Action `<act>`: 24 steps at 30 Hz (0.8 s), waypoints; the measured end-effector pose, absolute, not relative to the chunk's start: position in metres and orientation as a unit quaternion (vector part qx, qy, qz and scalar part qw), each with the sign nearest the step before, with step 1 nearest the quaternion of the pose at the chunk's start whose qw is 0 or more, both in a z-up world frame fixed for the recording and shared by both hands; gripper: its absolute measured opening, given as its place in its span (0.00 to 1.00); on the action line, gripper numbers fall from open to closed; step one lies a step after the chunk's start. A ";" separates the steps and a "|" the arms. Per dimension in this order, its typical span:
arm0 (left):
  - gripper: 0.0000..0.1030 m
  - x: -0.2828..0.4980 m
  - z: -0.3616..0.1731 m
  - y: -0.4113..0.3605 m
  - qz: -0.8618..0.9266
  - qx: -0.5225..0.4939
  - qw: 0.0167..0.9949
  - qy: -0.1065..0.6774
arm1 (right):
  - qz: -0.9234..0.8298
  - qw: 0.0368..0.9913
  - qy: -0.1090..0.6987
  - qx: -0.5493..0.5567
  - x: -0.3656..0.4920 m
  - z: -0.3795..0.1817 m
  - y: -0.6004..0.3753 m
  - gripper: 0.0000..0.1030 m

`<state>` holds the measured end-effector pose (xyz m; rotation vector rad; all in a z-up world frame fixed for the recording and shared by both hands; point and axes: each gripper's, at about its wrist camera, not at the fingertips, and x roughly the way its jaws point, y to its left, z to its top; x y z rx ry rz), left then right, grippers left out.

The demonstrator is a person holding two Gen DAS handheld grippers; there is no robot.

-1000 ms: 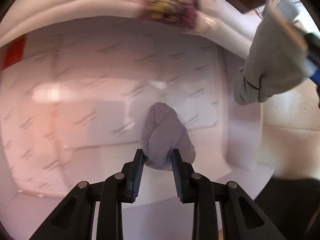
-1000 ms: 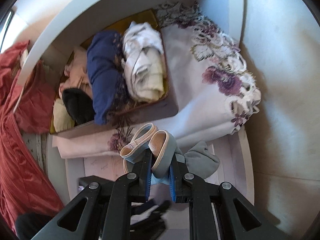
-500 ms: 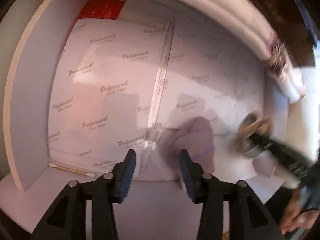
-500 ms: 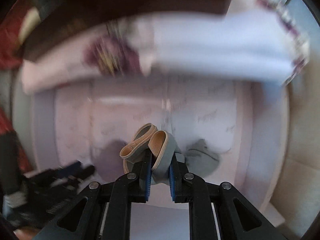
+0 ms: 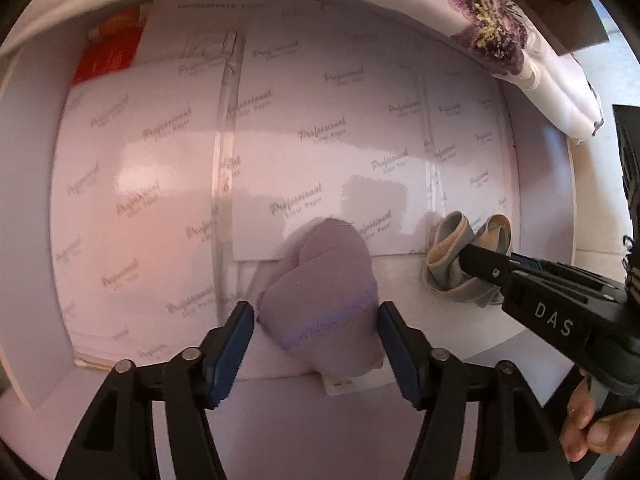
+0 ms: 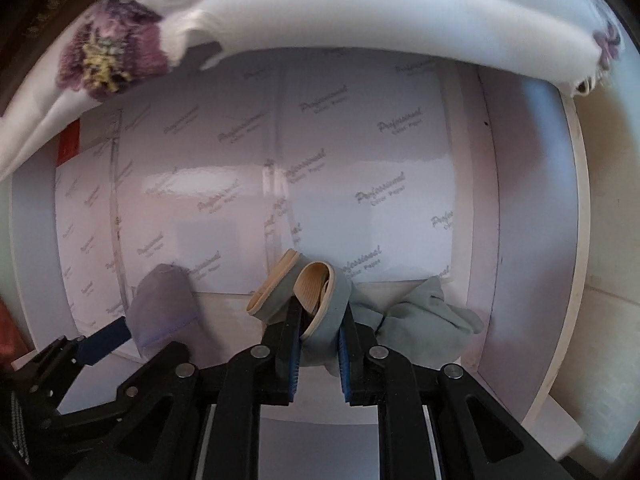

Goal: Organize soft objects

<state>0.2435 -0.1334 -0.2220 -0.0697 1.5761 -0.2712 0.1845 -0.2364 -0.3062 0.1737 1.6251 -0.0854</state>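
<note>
Drawer: white, lined with printed paper sheets.
Embroidered cloth: draped along far rim.
Right gripper: pointed down, jaws clenched on grey sock with beige cuff.
Left gripper: pointed steeply down, jaws opening; lilac sock lies between them on drawer floor, pads clear.

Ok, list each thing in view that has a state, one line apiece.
left gripper: jaws opening, pads clear of the sock between them.
lilac sock: bunched, lying on the drawer floor.
right gripper: shut on the grey sock.
grey sock: folded, cuff pinched, toe end trailing on the floor.
drawer: open, lined with glossy paper.
floral cloth: folded, overhanging the drawer's far edge.
</note>
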 end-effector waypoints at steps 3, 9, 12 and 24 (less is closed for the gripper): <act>0.51 0.243 -0.225 -0.147 -0.136 -0.003 0.706 0.695 | -0.038 0.684 0.725 0.075 0.185 -0.309 -0.237 0.15; 0.45 0.239 -0.212 -0.121 -0.105 0.022 0.725 0.680 | -0.036 0.687 0.724 0.061 0.190 -0.312 -0.230 0.15; 0.45 0.237 -0.209 -0.102 -0.068 0.045 0.729 0.680 | -0.038 0.689 0.722 0.054 0.188 -0.314 -0.224 0.15; 0.48 0.230 -0.216 -0.089 -0.070 0.048 0.732 0.676 | -0.014 0.733 0.678 0.040 0.182 -0.273 -0.202 0.14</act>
